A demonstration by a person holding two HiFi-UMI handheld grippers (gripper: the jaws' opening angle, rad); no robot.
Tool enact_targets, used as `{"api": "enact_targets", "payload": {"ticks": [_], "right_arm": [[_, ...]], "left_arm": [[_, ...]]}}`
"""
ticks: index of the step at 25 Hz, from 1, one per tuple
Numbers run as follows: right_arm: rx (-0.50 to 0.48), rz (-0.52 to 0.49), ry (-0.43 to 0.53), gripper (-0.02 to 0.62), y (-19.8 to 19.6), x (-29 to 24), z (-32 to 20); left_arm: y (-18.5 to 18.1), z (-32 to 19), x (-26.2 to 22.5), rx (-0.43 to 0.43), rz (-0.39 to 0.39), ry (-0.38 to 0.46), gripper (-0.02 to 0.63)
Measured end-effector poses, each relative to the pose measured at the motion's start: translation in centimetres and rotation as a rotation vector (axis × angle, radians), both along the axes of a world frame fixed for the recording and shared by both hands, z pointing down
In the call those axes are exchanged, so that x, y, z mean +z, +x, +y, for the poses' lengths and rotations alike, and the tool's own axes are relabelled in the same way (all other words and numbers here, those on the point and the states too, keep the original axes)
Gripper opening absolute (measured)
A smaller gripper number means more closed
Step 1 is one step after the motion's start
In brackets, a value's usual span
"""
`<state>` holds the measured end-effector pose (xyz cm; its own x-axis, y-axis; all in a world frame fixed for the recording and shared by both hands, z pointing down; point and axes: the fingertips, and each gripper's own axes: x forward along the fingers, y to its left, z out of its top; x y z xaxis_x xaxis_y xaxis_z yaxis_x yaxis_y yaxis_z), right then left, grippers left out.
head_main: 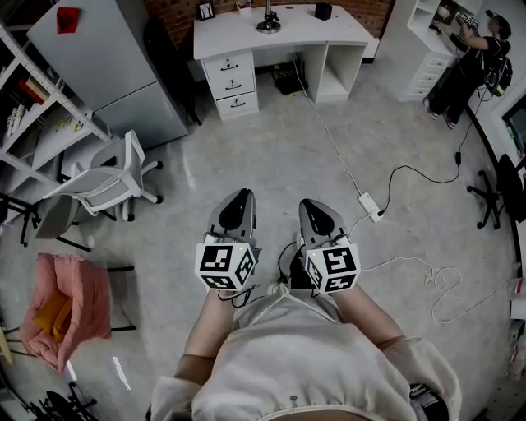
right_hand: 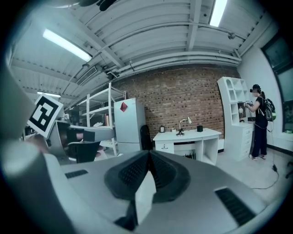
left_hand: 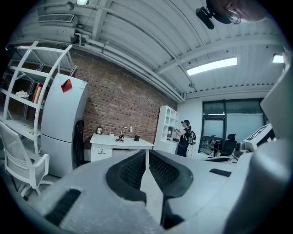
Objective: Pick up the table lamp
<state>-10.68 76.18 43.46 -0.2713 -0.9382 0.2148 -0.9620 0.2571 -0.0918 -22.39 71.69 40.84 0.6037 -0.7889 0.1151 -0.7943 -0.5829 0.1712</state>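
The table lamp (head_main: 267, 20) stands on the white desk (head_main: 283, 37) far ahead by the brick wall, silver with a round base. The left gripper view shows the lamp (left_hand: 122, 134) small on that desk (left_hand: 118, 142), and in the right gripper view the lamp (right_hand: 182, 125) has its arm bent to the right. My left gripper (head_main: 239, 201) and right gripper (head_main: 314, 207) are held side by side close to my body, far from the desk. Both have their jaws pressed together with nothing between them, as the left gripper (left_hand: 147, 157) and right gripper (right_hand: 149, 158) views show.
A grey fridge (head_main: 107, 62) and a white chair (head_main: 107, 181) stand at the left, with a pink bin (head_main: 62, 308) nearer. A power strip (head_main: 370, 205) and its cable lie across the floor toward the desk. A person (head_main: 472, 62) stands at white shelves at the far right.
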Motion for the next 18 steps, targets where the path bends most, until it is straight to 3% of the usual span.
{"api": "enact_targets", "payload": {"ticks": [8,18], "right_arm": [[-0.038,-0.022,-0.008,0.028,3.0,0.9,-6.9],[-0.065,-0.024,0.010,0.028,12.8,-0.2,-19.5]], "left_arm": [[3.7,-5.2,1.0,-0.014,-0.025,-0.018,0.037],[13.7,-17.2,-0.3,-0.025,-0.011,-0.001,0.037]]}}
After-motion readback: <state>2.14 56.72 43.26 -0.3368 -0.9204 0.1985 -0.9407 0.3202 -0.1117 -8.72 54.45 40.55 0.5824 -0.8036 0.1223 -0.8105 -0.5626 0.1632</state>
